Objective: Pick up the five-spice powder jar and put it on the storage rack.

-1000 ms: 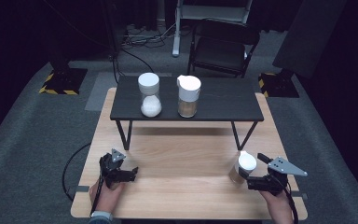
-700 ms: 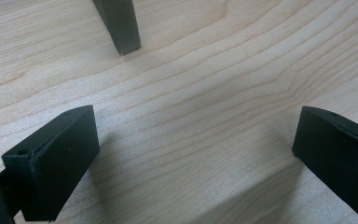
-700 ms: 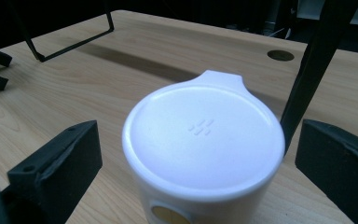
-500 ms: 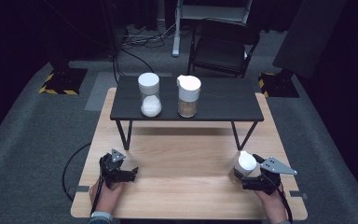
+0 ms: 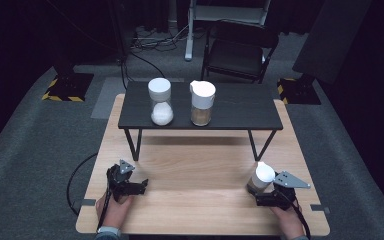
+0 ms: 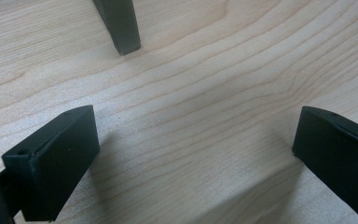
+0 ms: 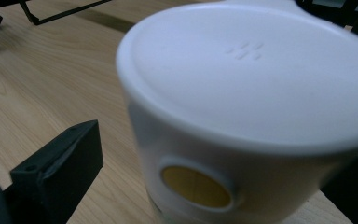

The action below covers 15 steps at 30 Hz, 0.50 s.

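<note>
A jar with a white lid (image 5: 264, 175) and brownish contents stands on the wooden table (image 5: 200, 165) near its front right corner. My right gripper (image 5: 263, 193) is right behind it, open, with a jaw on each side of the jar (image 7: 242, 107); a gap shows between the left jaw and the jar wall. A yellow-brown round spot shows on the jar's side below the lid. My left gripper (image 5: 137, 186) rests at the front left, open over bare wood (image 6: 191, 116), with nothing between its jaws.
A low black bench (image 5: 240, 112) stands across the back of the table. On it are a jar of white powder (image 5: 160, 102) and a jar of brown grains (image 5: 202, 103). One bench leg (image 6: 120, 25) stands just ahead of my left gripper.
My right gripper has slid a little to the left, closing in around the white-lidded jar. The jar and the left gripper have stayed put.
</note>
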Tool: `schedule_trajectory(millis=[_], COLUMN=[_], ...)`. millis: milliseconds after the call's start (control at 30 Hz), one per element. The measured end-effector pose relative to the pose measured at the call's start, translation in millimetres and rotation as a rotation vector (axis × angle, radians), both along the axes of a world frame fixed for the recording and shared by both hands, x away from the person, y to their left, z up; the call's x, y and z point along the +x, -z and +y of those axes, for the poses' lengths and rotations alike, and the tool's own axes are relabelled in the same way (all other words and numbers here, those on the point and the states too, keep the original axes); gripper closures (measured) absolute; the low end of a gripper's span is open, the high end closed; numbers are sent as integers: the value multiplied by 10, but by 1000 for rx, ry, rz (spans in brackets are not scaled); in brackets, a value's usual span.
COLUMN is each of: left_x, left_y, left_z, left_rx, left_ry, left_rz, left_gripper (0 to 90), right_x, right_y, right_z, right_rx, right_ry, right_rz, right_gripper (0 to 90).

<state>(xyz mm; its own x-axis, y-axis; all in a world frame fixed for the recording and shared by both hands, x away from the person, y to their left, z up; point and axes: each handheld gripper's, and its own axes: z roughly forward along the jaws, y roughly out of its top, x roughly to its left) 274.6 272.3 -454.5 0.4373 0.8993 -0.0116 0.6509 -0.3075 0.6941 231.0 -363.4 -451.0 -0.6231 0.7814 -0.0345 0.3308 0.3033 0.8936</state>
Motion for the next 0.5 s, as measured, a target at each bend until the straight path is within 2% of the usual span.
schedule_trajectory(millis=[233,500], left_x=[0,0], left_y=[0,0], left_z=[0,0], left_rx=[0,0], left_ry=[0,0], left_rz=[0,0], left_gripper=[1,1], right_x=[24,64], right_y=[61,107], right_z=[22,7], right_rx=[-31,-40], right_ry=[3,-16], right_rz=[14,30], right_gripper=[33,130])
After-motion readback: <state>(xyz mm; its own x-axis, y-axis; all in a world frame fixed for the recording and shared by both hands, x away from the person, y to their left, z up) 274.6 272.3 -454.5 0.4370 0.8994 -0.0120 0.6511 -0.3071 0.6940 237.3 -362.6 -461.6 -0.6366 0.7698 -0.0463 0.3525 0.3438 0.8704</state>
